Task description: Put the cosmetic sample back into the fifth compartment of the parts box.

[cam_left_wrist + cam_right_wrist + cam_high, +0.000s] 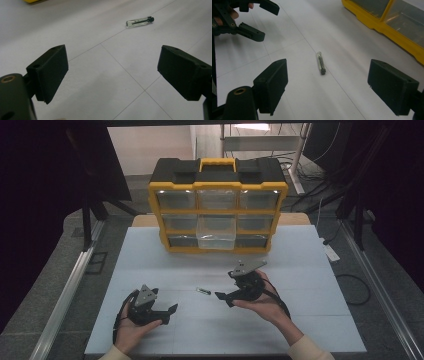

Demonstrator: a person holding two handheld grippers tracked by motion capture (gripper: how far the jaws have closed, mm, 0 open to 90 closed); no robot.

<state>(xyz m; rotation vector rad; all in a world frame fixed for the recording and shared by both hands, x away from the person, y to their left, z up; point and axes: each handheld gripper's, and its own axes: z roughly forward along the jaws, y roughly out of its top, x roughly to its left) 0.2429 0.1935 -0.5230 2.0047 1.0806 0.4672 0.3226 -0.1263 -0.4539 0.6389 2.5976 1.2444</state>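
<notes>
Right now the right hand-held gripper [327, 87] is lining up on the small vial [321, 63] lying flat on the counter [300, 320], jaws spread apart; the left hand-held gripper [112, 75] is waiting, also apart. Likely next: lowering and closing gently across the vial.

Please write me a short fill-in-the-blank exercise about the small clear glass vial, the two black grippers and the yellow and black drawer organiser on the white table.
1. The small clear glass vial lies on the white table between the left gripper and the ____ gripper.
2. Both grippers have their jaws ____.
3. On the yellow and black drawer organiser, the ____ drawer of the middle row is pulled out.
4. The vial's cap is ____ in colour.

Missing words: right; open; centre; black
</notes>
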